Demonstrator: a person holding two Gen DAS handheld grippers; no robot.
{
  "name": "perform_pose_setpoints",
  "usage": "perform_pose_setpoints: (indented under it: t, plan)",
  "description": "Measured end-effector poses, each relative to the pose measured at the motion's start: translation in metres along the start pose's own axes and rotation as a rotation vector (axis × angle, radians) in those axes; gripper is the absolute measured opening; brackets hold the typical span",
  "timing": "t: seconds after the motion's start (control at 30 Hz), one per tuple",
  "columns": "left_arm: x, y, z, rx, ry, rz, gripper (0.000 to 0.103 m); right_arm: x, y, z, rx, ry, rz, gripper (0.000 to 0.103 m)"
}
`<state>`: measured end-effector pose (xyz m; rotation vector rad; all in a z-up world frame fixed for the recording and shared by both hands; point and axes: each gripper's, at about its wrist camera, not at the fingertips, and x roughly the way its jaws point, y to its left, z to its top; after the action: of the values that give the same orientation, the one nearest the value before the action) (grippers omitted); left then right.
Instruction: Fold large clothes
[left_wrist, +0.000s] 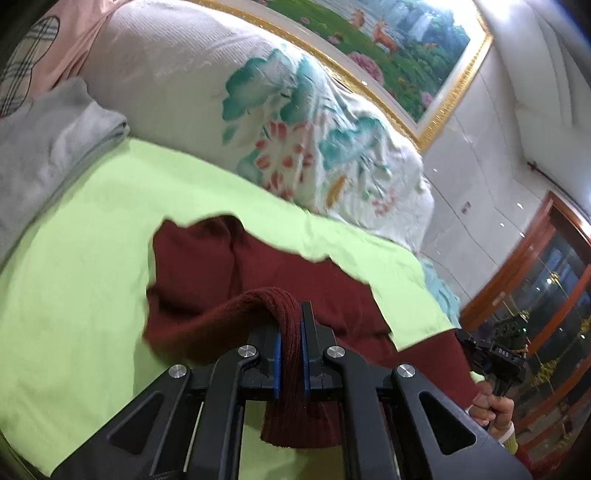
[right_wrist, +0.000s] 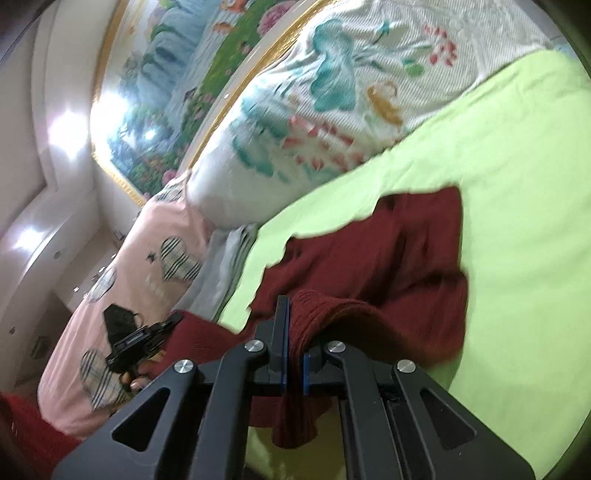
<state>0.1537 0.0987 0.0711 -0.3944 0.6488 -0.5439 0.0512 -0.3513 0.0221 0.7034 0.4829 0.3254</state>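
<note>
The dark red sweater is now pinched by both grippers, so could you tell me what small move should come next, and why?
Probably carry both grippers forward over the sweater to lay the held hem on the far part. The left gripper and right gripper are each shut on its ribbed edge, while the rest lies on the green sheet.

I am working in a home bedroom. The work surface is a bed with a lime-green sheet (left_wrist: 110, 229). A floral quilt (left_wrist: 280, 122) and a pink heart-patterned pillow (right_wrist: 147, 266) lie beside it. A gold-framed landscape painting (left_wrist: 391, 44) hangs above.
</note>
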Motion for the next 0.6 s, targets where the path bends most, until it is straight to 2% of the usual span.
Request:
perform_pose_setpoints:
  t: [0.1, 0.17, 0.23, 0.4, 0.5, 0.6]
  plan:
    - [0.034, 0.011, 0.029, -0.041, -0.007, 0.041, 0.006, 0.026, -0.019, 0.031, 0.021, -0.007, -0.064, 0.005]
    - [0.065, 0.02, 0.044, -0.065, 0.005, 0.082, 0.006, 0.05, -0.034, 0.05, 0.021, 0.006, -0.142, 0.005]
    - [0.096, 0.03, 0.057, -0.072, 0.023, 0.132, 0.006, 0.073, -0.049, 0.066, 0.032, 0.026, -0.179, 0.005]
    - [0.164, 0.067, 0.067, -0.108, 0.096, 0.232, 0.006, 0.129, -0.094, 0.086, 0.091, 0.1, -0.257, 0.005]
    - [0.197, 0.092, 0.063, -0.136, 0.147, 0.277, 0.006, 0.152, -0.115, 0.087, 0.118, 0.138, -0.305, 0.006]
    - [0.221, 0.109, 0.053, -0.16, 0.199, 0.302, 0.007, 0.165, -0.137, 0.08, 0.175, 0.173, -0.307, 0.006]
